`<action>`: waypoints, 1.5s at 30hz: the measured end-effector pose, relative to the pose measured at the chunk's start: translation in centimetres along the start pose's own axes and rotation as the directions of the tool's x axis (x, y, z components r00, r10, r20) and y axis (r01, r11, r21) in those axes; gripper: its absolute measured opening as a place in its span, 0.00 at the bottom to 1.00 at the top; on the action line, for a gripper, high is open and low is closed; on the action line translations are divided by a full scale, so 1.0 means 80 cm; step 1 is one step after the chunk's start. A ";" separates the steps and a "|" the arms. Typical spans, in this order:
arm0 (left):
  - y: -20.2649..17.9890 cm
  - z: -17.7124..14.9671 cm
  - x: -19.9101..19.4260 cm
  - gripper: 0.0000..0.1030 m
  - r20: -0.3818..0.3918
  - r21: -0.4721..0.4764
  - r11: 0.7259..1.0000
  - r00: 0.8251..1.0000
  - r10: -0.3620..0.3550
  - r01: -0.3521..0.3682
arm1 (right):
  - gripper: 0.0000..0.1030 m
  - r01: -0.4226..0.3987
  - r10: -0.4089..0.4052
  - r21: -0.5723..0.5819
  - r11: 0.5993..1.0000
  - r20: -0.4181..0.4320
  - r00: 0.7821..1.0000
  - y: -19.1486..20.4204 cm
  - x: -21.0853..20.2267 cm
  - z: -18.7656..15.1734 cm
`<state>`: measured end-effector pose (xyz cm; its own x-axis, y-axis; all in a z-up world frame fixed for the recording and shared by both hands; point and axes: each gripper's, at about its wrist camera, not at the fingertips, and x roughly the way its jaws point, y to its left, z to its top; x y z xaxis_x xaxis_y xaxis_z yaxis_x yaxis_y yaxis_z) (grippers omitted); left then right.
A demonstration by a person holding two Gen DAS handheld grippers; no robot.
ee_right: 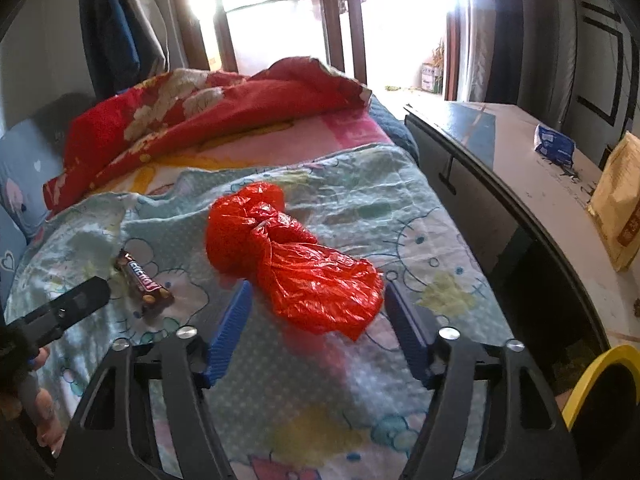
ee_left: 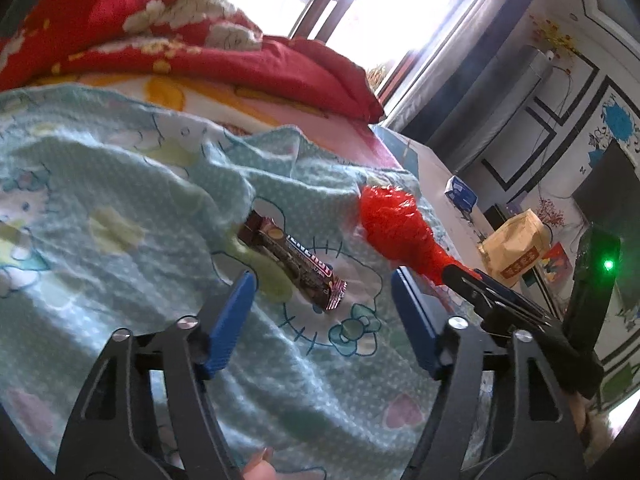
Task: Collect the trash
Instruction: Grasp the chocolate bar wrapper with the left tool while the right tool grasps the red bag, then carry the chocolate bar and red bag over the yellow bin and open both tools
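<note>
1. The left claw point(ee_left: 320, 292) hangs over the bed with its blue fingers spread apart, pressing on nothing.
2. A brown candy wrapper point(ee_left: 294, 266) lies flat on the pale blue cartoon blanket point(ee_left: 120, 200), just ahead of that claw and between the lines of its two fingers, not touched by either.
3. The right claw point(ee_right: 316, 300) is likewise parted, its fingers standing either side of the near end of a crumpled red plastic bag point(ee_right: 296, 264); I cannot tell whether the pads touch it.
4. The bag lies on the blanket, stretching away from the right claw.
5. Beyond both claws, a red quilt point(ee_right: 208, 120) is heaped at the far end of the bed.
6. To the right claw's right runs a counter point(ee_right: 520, 152) carrying a blue packet point(ee_right: 554, 146) and a yellowish paper bag point(ee_right: 618, 200).
</note>
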<state>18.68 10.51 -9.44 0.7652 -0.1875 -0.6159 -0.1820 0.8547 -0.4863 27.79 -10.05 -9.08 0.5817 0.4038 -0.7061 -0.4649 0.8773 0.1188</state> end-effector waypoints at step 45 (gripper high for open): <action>-0.184 -0.039 0.015 0.12 -0.091 0.271 0.937 0.975 -0.203 0.220 | 0.10 0.018 -0.071 0.285 0.958 0.176 0.982 -0.132 -0.174 -0.094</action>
<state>20.32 -3.83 -4.95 0.7268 -0.4000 -0.5584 0.1654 0.8909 -0.4230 19.58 -26.87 -5.76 0.7212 0.3801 -0.5791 -0.2451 0.9219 0.2999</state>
